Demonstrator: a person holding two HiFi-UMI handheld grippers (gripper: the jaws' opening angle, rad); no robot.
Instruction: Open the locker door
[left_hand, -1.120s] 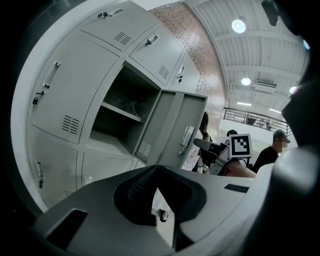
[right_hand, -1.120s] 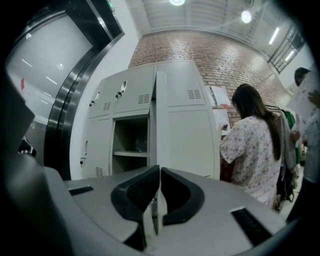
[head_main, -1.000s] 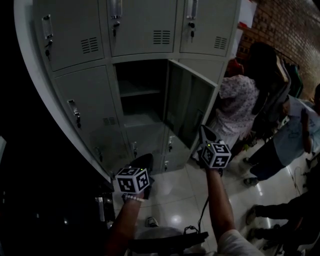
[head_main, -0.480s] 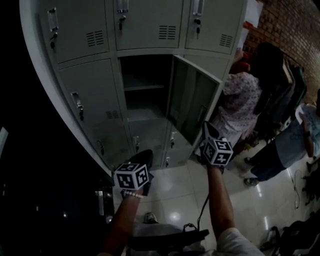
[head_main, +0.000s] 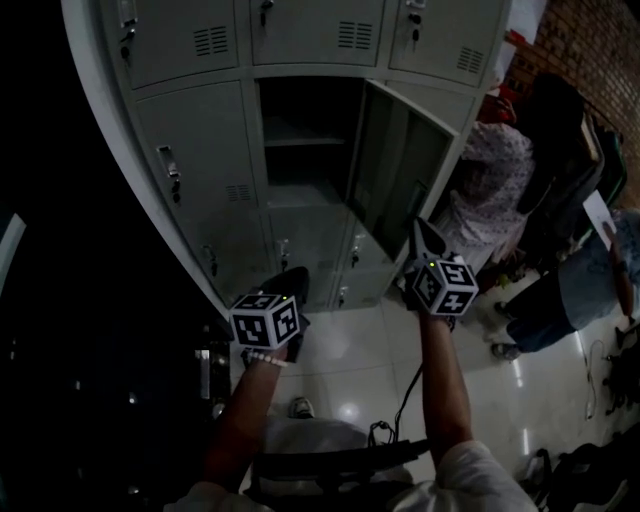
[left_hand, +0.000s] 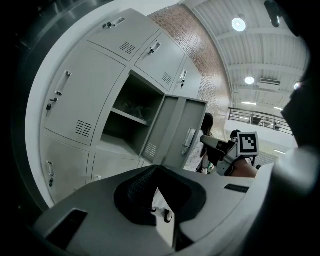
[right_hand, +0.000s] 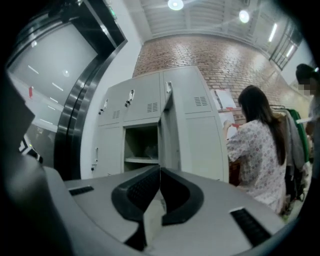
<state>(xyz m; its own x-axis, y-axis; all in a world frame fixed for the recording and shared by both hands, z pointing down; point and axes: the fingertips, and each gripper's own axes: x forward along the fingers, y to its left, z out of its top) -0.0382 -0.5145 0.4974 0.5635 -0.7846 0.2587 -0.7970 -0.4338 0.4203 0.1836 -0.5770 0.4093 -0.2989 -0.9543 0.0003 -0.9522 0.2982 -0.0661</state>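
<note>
The grey locker bank (head_main: 190, 140) has one compartment (head_main: 305, 140) standing open, a shelf inside it. Its door (head_main: 400, 185) is swung out to the right; the same door (left_hand: 176, 131) shows in the left gripper view and edge-on as door (right_hand: 168, 132) in the right gripper view. My right gripper (head_main: 421, 235) hangs just below the door's free edge, apart from it, jaws shut on nothing. Lower and further left, my left gripper (head_main: 288, 287) is in front of the bottom lockers, also shut and empty. Both sets of pads meet at the tips.
A person in a flowered top (head_main: 490, 190) stands right beside the open door, and other people (head_main: 565, 290) are further right by a brick wall (head_main: 590, 40). Glossy floor tiles (head_main: 350, 400) lie below. A dark panel (head_main: 40, 300) borders the lockers on the left.
The locker door stays open throughout. The head view has shifted, so the lockers sit lower and further right in it. Both grippers have drifted slightly right, still shut and empty.
</note>
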